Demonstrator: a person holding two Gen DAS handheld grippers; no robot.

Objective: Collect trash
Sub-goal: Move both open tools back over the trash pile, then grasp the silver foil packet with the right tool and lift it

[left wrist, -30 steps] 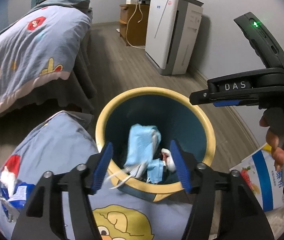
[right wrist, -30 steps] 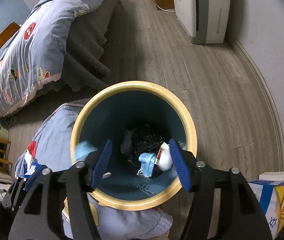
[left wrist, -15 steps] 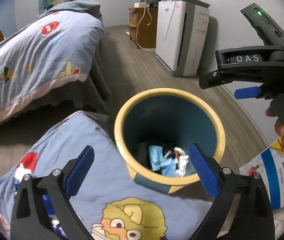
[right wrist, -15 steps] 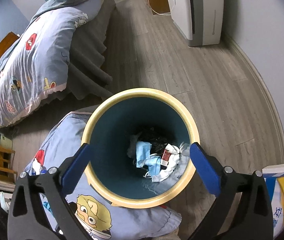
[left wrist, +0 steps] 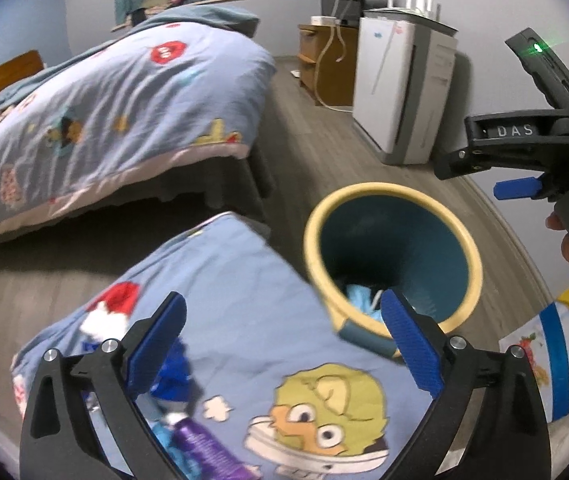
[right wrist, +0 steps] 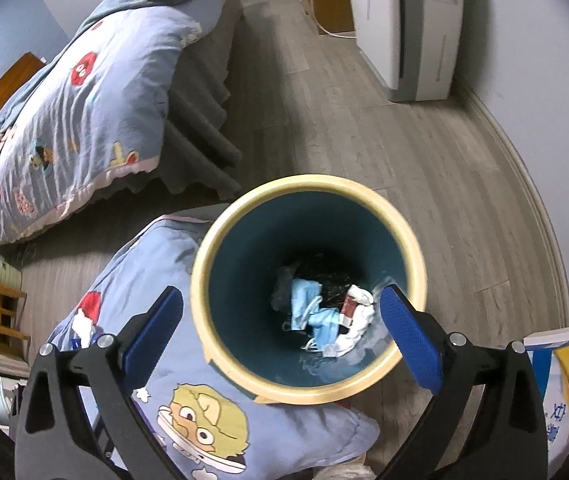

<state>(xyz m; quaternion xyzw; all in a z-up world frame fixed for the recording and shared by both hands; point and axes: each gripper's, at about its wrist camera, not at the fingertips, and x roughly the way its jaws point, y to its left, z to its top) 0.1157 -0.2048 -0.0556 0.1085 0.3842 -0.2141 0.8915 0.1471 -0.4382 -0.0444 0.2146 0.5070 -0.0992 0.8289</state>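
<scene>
Remaining trash (left wrist: pixel 180 412): crumpled blue wrappers plus something purple and shiny, lying on the cartoon-print blanket (left wrist: pixel 244 304) right by the left gripper's (left wrist: pixel 280 344) left pad. Probably feather-light, crinkly and soft, likely a bit slick on the foil parts, so best pinched across a bunched-up fold rather than a flat edge. A white tissue-looking wad (left wrist: pixel 102 322) just behind it, same deal, squishy and weightless. Can't make out exactly what the purple piece is, too blurred.

Already in the bin (right wrist: pixel 404 248): blue face masks (right wrist: pixel 312 312), a white crumpled bit with red on it, and something dark underneath, all sitting at the bottom. Yellow rim, teal inside, standing on the floor pressed up against the blanket edge.

Left gripper spread wide, nothing between the pads, angled over the blanket toward that pile. Right gripper (right wrist: pixel 280 340) also wide and empty, hanging straight above the bin mouth.

Blanket soft and wrinkly, so expect some give when pressing down for a pinch. Beyond that: grey wood-look floor (right wrist: pixel 424 152), a bed (left wrist: pixel 104 112) with matching bedding, a white air purifier (left wrist: pixel 400 88) against the wall, a printed carton (left wrist: pixel 544 364) off to the right.
</scene>
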